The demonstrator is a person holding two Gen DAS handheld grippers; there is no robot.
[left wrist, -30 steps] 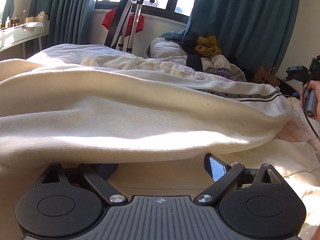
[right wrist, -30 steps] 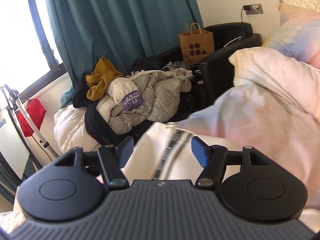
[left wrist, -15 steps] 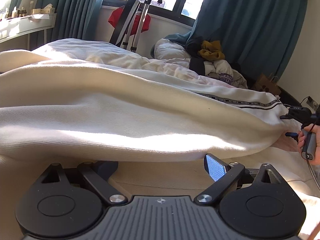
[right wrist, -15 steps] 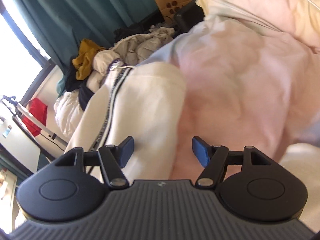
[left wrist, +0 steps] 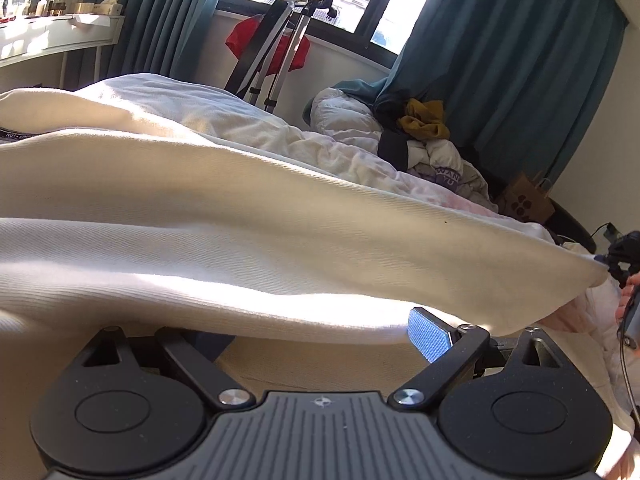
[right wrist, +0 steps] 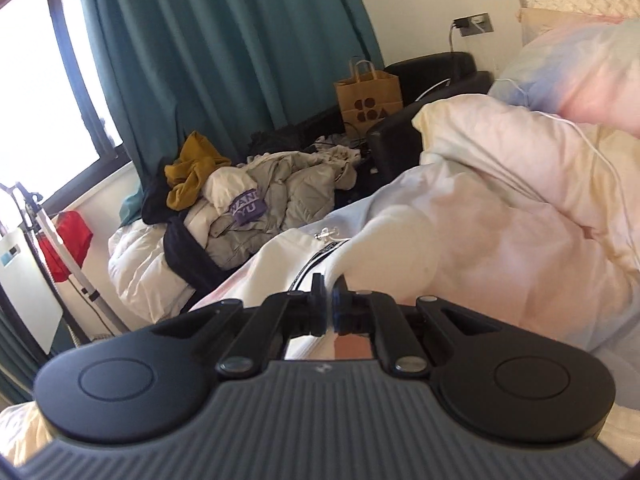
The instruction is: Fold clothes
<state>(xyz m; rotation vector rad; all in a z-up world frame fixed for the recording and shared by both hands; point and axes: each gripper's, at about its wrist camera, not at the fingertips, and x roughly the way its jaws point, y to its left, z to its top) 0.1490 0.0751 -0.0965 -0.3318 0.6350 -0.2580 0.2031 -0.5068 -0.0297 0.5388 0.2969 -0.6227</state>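
My right claw [right wrist: 329, 300] is clenched on the end of the cream sweatpants [left wrist: 240, 232], just beside their black-and-white side stripe [right wrist: 316, 262], and the cloth runs taut across the bed [left wrist: 248, 128] to my left claw [left wrist: 316, 338], whose jaws gape under the fabric. I should keep the pull level so the leg stays flat, then pinch with the left before lifting.

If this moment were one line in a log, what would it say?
fold clothes | right gripper: shut on cream garment edge | left gripper: open, under garment | garment stretched over bed
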